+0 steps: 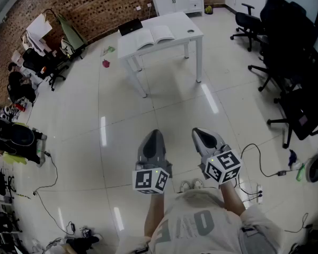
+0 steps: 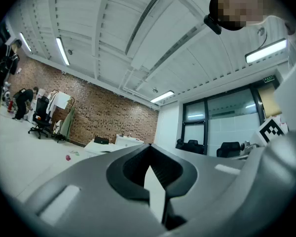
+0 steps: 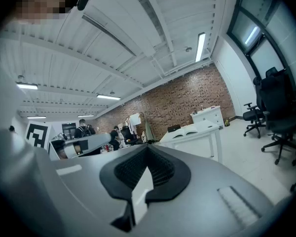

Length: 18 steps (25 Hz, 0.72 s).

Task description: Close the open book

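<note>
In the head view, the open book (image 1: 155, 36) lies flat on the white desk (image 1: 179, 24), toward its left edge, near a black flat thing (image 1: 130, 26) at the far left corner. The left gripper (image 1: 155, 133) and the right gripper (image 1: 197, 132) are held side by side over the tiled floor (image 1: 122, 115), well apart from the desk and pointing toward it. In the left gripper view, its jaws are pressed together with nothing between them. In the right gripper view, its jaws likewise meet, empty, and the desk with the book stands far off beyond them.
</note>
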### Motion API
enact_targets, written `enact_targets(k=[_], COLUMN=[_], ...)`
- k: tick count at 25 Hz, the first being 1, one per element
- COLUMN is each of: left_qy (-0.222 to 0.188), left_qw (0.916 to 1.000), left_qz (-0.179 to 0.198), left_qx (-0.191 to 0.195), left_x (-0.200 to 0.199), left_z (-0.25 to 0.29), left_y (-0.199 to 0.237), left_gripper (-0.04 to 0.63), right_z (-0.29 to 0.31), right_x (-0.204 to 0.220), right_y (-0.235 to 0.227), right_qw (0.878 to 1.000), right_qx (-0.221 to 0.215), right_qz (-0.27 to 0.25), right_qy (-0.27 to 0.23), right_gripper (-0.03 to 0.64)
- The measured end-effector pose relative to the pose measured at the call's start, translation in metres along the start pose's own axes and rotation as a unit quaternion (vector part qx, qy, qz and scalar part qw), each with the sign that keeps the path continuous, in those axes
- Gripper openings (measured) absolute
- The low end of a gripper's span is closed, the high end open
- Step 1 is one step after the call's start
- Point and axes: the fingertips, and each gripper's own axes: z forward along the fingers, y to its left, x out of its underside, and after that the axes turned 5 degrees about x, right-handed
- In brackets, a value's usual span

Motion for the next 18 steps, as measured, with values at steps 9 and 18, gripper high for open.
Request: enact_targets(k=[9, 18], left_qy=[0.005, 0.014], left_qw=[0.9999, 0.9994], left_qz=[0.004, 0.026], left_qx=[-0.009, -0.016], left_x=[0.009, 0.014], left_z=[0.017, 0.031], left_y=[-0.007, -0.012], left_gripper=[0.012, 0.012], right_z=[0.0, 0.007], right_x=[-0.013, -0.017], right_y=[-0.014, -0.032], right_qw=[1.0, 1.0], right_qx=[-0.01, -0.003], right_qz=[-0.013, -0.013], right_qy=[-0.01, -0.004], right_gripper=[0.003, 0.005])
